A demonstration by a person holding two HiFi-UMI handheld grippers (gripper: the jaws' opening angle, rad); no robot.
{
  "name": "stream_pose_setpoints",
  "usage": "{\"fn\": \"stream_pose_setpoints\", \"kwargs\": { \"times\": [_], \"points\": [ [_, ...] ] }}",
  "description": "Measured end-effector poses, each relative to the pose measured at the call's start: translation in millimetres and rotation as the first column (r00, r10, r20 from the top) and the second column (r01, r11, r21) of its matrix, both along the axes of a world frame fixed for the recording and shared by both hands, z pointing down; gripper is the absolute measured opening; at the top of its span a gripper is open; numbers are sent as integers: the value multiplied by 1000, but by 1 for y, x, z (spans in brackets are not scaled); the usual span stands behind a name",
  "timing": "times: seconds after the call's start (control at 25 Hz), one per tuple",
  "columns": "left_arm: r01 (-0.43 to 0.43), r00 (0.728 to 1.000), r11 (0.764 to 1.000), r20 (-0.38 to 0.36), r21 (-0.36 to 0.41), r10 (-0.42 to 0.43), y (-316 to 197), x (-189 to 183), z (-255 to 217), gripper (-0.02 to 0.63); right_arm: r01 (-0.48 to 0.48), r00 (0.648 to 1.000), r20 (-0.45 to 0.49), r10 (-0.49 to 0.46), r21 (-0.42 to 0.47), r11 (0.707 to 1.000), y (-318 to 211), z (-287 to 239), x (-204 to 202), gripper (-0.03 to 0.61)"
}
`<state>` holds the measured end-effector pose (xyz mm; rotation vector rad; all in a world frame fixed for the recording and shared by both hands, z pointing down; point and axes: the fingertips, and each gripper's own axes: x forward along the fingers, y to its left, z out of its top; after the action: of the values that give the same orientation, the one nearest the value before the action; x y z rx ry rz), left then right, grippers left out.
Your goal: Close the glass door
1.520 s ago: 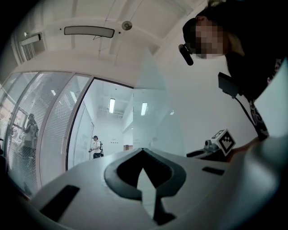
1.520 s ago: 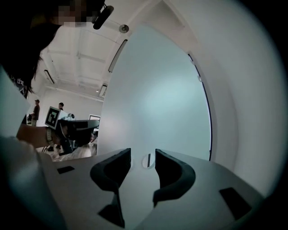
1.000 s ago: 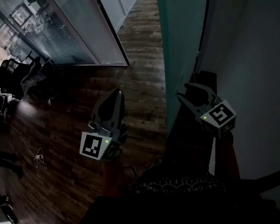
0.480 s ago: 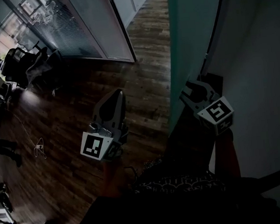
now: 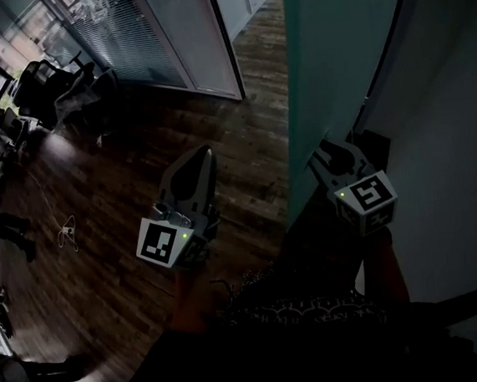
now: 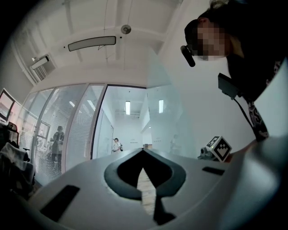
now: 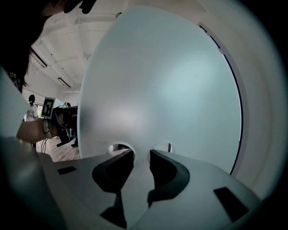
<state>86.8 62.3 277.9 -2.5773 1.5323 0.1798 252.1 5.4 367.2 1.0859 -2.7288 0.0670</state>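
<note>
1. The door (image 5: pixel 327 60) is a tall frosted pane that stands open. Its free edge is out over the floor (image 5: pixel 242 143) and its face is turned to the wall (image 5: pixel 458 123) on my right.
2. I judge it heavy and stiff: it should swing slowly and then carry on by its own weight. The face looks smooth, so my tips would slip on it, and a hard knock could chip the glass.
3. I see no handle. Two small round clear spots (image 7: pixel 118 147) sit just by my right tips; what they are I cannot tell. The best hold, I think, is a pinch across the free edge, or a flat push on the face near that edge, far from the hinge.
4. My right tongs (image 7: pixel 140 153) point at the door's face, jaws apart and just now closing. I see nothing between them but the pane ahead. Whether the tips touch it I cannot tell.
5. My left tongs (image 6: pixel 143 152) are closed and empty, out over the floor, apart from the door's edge.
6. Against a second ago, the right jaws are narrower than their wide spread then. Both tongs sit in much the same places. My view has swung: the partition (image 5: pixel 181 32) lies further right and the door fills more of the top.
</note>
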Motion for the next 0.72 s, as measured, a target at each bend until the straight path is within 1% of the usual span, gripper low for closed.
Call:
{"fn": "stream_pose_setpoints", "kwargs": {
  "times": [0.32,0.52,0.6,0.72],
  "points": [
    [69,998,998,-8,-14,-69,5,-9,9,2,-73,997,14,72,4,997,-17,3,-19,112],
    [126,992,992,1,-29,-126,13,-15,18,2,-75,997,24,75,8,997,-33,9,-27,112],
    [153,988,988,6,-35,-153,16,-21,25,2,-77,997,25,77,12,997,-40,14,-32,111],
    [196,981,980,8,-39,-195,22,-41,28,2,-89,996,32,89,8,996,-47,14,-46,111]
  ]
}}
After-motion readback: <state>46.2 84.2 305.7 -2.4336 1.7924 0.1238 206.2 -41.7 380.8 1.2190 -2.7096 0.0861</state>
